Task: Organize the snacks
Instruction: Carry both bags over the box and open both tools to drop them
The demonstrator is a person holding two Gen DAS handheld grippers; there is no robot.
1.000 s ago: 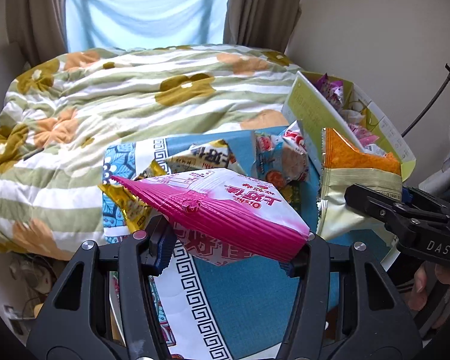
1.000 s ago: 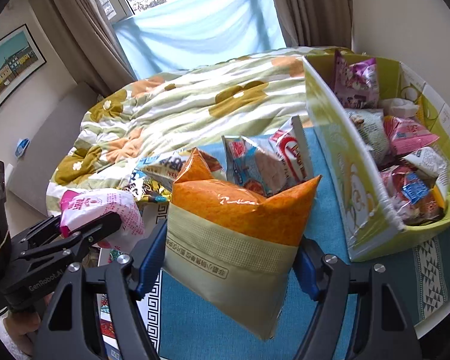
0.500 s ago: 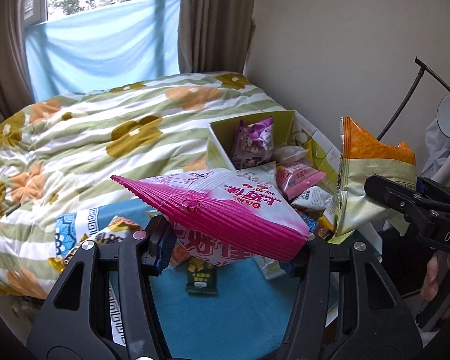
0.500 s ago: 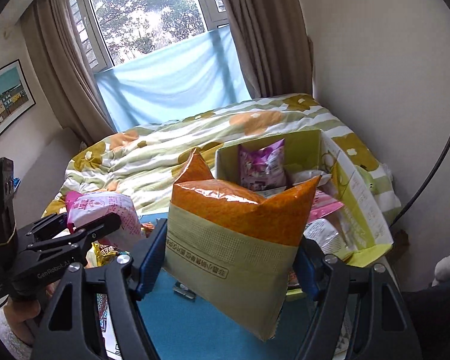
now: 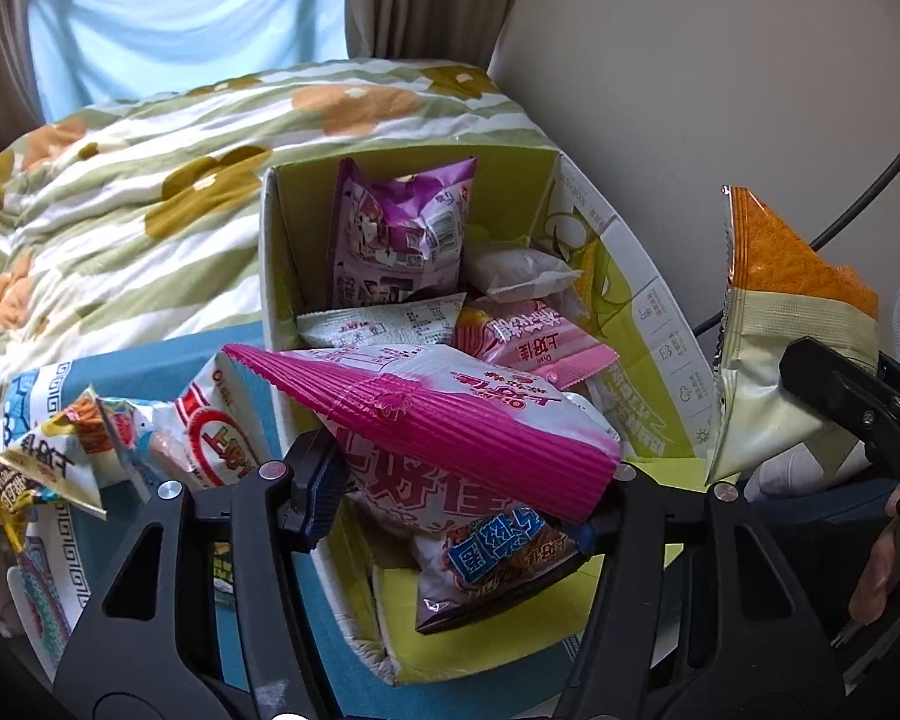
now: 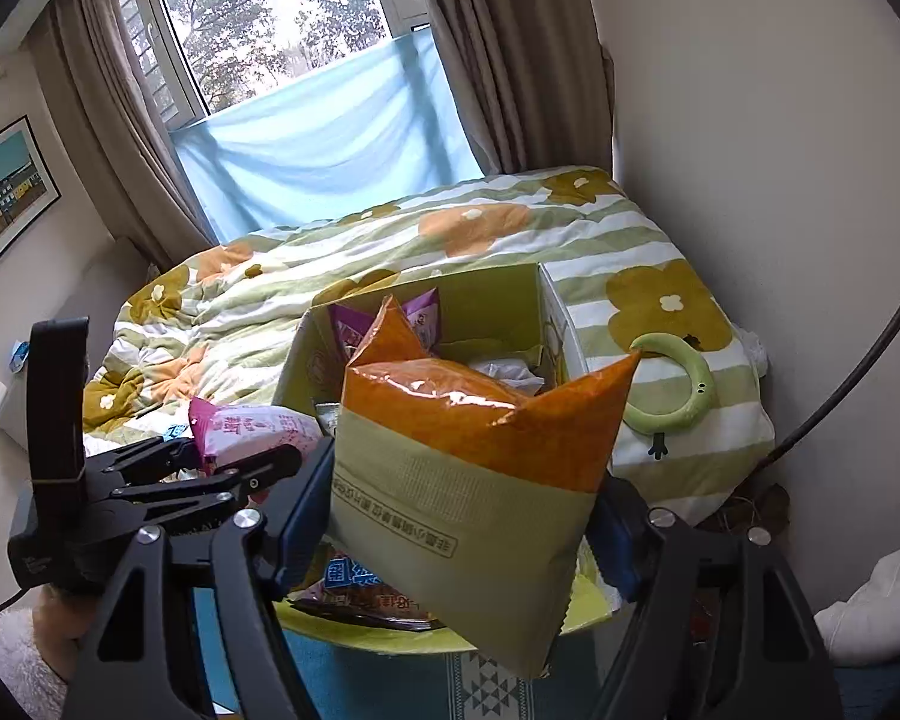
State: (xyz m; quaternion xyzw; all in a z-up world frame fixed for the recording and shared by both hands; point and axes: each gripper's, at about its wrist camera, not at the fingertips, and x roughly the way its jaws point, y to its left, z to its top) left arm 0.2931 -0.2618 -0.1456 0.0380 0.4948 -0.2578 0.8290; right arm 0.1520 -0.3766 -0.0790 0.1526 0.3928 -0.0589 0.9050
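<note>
Two snack bags are in hand above an open box, one per gripper.

Left wrist view: the left gripper carries a pink-and-white snack bag between its two fingers; the jaws are opening at this moment, and the bag is between them with its crimped pink edge across the gap; the left pad looks just clear of the bag, while the right fingertip is hidden behind the bag's corner. The bag hangs over the near end of a yellow-green cardboard box; the box stands on a blue patterned cloth and contains a purple bag upright against the far wall, a pink packet, a white packet and a packet with blue lettering directly below the gripper. Loose snack packets lie on the cloth left of the box. At the right edge, the right gripper holds an orange-and-green bag beside the box's right wall.

Right wrist view: the right gripper clamps the orange-and-green bag at a medium opening, both blue pads on the bag's sides; the bag hangs upright over the box. The left gripper sits lower left with the pink-and-white bag at its tip. A floral duvet lies behind the box; a green ring rests on the duvet to the right.
</note>
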